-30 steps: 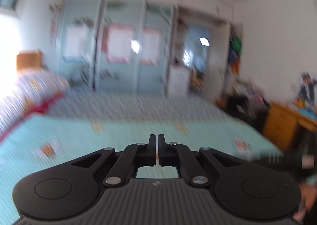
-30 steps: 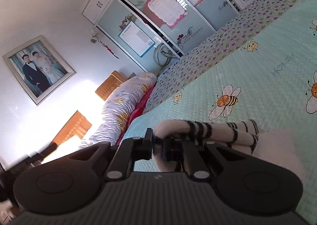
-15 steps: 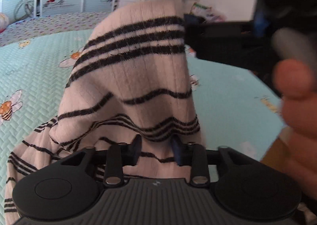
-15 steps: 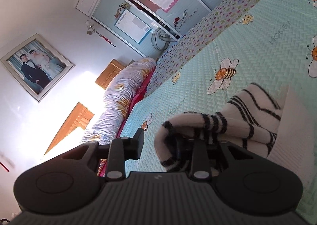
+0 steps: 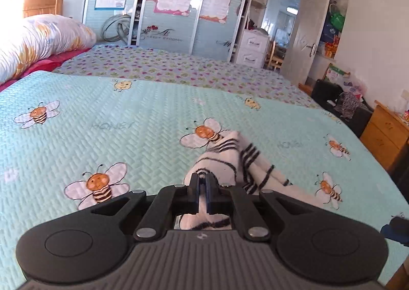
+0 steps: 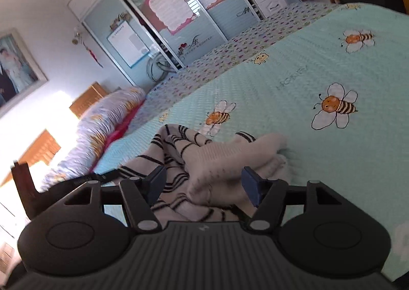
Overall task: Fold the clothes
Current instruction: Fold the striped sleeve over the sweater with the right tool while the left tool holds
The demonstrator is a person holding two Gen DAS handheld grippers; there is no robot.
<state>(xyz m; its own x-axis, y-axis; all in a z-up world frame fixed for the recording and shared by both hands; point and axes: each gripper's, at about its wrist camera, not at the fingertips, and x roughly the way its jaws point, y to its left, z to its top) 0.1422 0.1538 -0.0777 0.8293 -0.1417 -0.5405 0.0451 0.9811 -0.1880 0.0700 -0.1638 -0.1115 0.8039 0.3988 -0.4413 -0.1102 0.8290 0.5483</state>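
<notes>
A white garment with black stripes point(image 5: 230, 159) lies crumpled on the mint bee-print bedspread point(image 5: 127, 124). In the left wrist view my left gripper point(image 5: 203, 182) is shut on a fold of it, low over the bed, and the cloth trails off to the right. The right wrist view shows the same garment point(image 6: 179, 152) bunched on the bedspread point(image 6: 306, 72). My right gripper point(image 6: 203, 184) stands wide with its jaws opening. A pale fold lies loose between its blue pads point(image 6: 251, 185), and neither pad presses on it.
A floral duvet roll point(image 5: 38, 42) lies along the bed's left side. Mirrored wardrobe doors point(image 5: 173, 9) stand behind the bed. A wooden cabinet point(image 5: 383, 134) and dark clutter border the bed's right edge. A framed photo point(image 6: 15, 67) hangs on the wall.
The right gripper, shut on the garment a second ago, has let it go and spread its jaws. The left gripper came down, opened briefly, then shut on the cloth, which now rests on the bed.
</notes>
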